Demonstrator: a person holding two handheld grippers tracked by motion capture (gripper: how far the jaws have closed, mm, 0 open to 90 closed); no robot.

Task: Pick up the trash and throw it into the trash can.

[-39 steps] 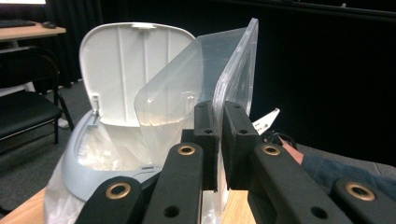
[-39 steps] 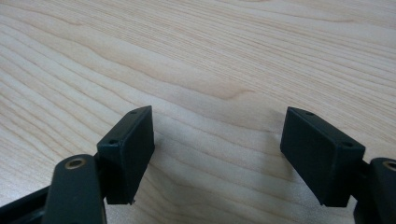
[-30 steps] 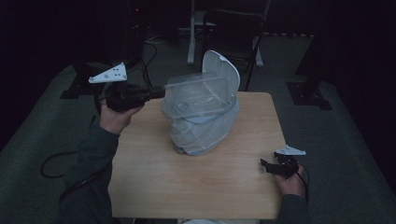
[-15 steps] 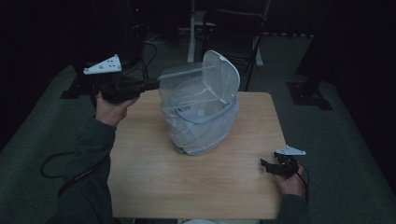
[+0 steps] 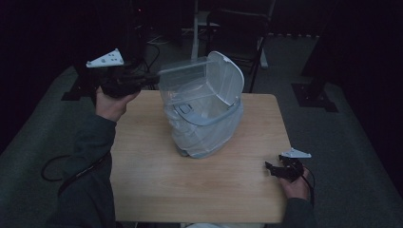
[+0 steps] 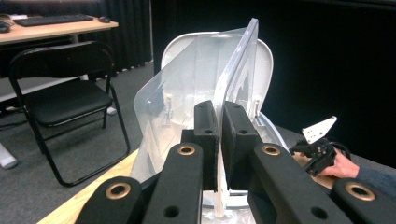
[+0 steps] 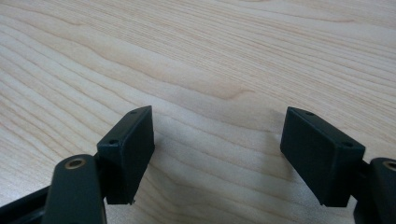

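Left gripper point(image 5: 154, 78): held in the person's left hand, raised off the bench point(image 5: 157, 180) and pointing level toward the plastic bin point(image 5: 204, 128).
Left fingers point(image 6: 205, 126): nearly together, clamped on the thin edge of the clear flap point(image 6: 236, 70), one pad pressed on each face.
Clear flap: runs straight up and away from between the left fingers in the left gripper view; in the high view point(image 5: 183, 76) sticks out sideways from the bin's top, right at the fingertips.
Plastic bin: translucent, with a grey rim point(image 5: 209, 118), standing on the bench just past the left fingers; white lid point(image 5: 230, 76) upright on the side away from them.
Right gripper point(image 5: 272, 167): low over the bench at its near right corner, held in the right hand, well apart from the bin.
Right fingers point(image 7: 128, 149): wide apart, nothing between them, bare wood grain point(image 7: 210, 46) under the gap; touching the bench or just above it, cannot tell.
Beyond the left fingers: black folding chair point(image 6: 65, 98) on the floor, off to one side of the bin.
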